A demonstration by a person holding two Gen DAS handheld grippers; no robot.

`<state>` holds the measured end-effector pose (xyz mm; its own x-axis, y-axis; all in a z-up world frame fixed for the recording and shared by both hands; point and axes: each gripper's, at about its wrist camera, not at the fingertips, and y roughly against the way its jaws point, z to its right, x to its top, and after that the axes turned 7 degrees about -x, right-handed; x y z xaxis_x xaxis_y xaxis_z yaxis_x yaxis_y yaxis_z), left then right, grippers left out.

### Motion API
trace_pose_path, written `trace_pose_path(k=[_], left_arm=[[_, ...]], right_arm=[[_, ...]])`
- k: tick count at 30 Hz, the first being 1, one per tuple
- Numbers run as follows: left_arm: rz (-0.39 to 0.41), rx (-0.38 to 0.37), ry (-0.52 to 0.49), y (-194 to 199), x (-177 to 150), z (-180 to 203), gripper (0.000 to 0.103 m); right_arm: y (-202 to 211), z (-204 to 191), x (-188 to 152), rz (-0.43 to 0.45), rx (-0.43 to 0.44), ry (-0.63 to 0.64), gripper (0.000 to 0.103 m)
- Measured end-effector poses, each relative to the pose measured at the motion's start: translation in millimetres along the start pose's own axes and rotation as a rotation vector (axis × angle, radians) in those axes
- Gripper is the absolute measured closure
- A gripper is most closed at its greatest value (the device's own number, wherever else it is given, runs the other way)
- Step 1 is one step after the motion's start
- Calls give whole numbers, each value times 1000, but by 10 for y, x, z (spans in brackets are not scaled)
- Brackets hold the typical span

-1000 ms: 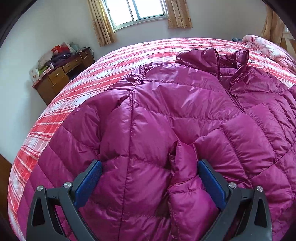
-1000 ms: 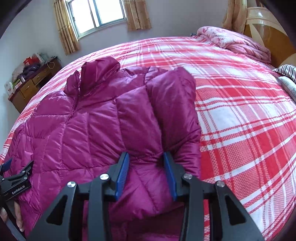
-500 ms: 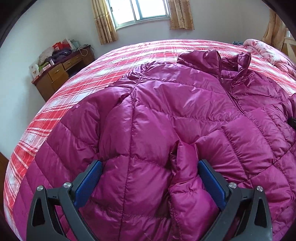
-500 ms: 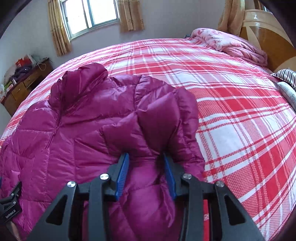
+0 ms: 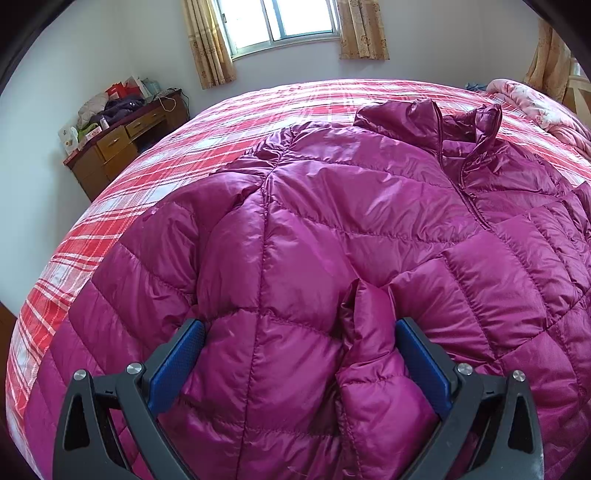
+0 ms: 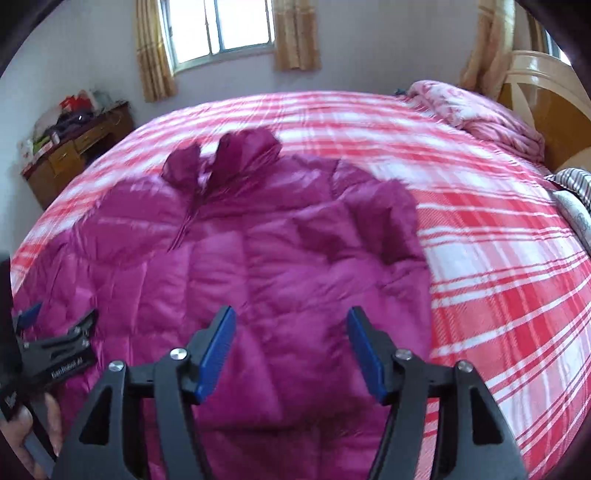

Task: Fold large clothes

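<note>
One magenta puffer jacket point(image 5: 332, 229) lies on one bed with a red plaid cover point(image 6: 498, 258). Two grippers are counted: the left gripper point(image 5: 299, 354) and the right gripper point(image 6: 291, 350), each with two blue pads. One window point(image 5: 284, 18) has two curtains beside it. One wooden desk point(image 5: 122, 147) and one pink quilt point(image 6: 476, 114) complete the tally.

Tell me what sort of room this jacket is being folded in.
Most likely a home bedroom: the jacket lies on a large bed with a red plaid cover, a headboard at one end, and a cluttered wooden dresser beside a curtained window.
</note>
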<state>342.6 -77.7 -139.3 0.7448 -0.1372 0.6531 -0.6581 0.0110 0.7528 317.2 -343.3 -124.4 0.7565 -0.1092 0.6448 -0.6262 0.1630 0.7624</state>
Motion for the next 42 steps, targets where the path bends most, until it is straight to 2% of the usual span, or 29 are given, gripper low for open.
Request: trace_pose_path(k=[2, 9, 13, 15, 18, 20, 23, 24, 26, 28, 30, 31, 33, 34, 35, 36, 38, 42], left_arm=[[0, -5, 4, 4, -4, -5, 1], [-6, -21, 13, 1, 2, -22, 1], [-28, -88, 37, 166, 7, -271, 1], [2, -63, 52, 357, -2, -481, 1], [81, 32, 27, 710, -82, -938, 1], [99, 84, 26, 834, -194, -1242, 1], [15, 163, 81, 915, -503, -1830, 1], [-4, 156, 112, 942, -595, -1960, 1], [-33, 84, 201, 1026, -829, -2213, 1], [-51, 27, 247, 1037, -968, -2316, 1], [-43, 1, 257, 984, -1033, -2330, 3], [-44, -2, 257, 945, -1043, -2294, 7], [-56, -28, 260, 879, -1039, -2245, 45], [-43, -35, 254, 894, -1046, -2260, 51], [-28, -38, 240, 898, -1039, -2273, 65], [-22, -40, 227, 924, -1030, -2252, 73], [7, -42, 200, 998, -982, -2281, 84], [122, 73, 146, 1255, -747, -2436, 89]], right_arm=[[-154, -50, -70, -14, -29, 14, 37], [-216, -121, -92, -9, -73, 48, 35], [-208, -91, -101, 7, -74, 44, 35], [-191, -119, -126, 11, -80, 45, 35], [-185, -123, -124, 15, -79, 44, 35], [-181, -123, -126, 16, -78, 44, 35], [-171, -123, -125, 19, -79, 46, 34], [-169, -130, -128, 19, -80, 48, 34], [-168, -135, -131, 20, -80, 49, 34], [-167, -144, -131, 19, -88, 55, 33], [-160, -158, -131, 17, -97, 67, 32], [-144, -163, -130, 17, -98, 73, 32], [-60, -155, -151, 26, -75, 74, 31], [6, -147, -173, 35, -66, 71, 31], [95, -143, -207, 49, -55, 66, 31], [172, -152, -238, 64, -44, 66, 31], [363, -204, -335, 92, -33, 94, 31], [589, -340, -530, 139, -56, 203, 31]])
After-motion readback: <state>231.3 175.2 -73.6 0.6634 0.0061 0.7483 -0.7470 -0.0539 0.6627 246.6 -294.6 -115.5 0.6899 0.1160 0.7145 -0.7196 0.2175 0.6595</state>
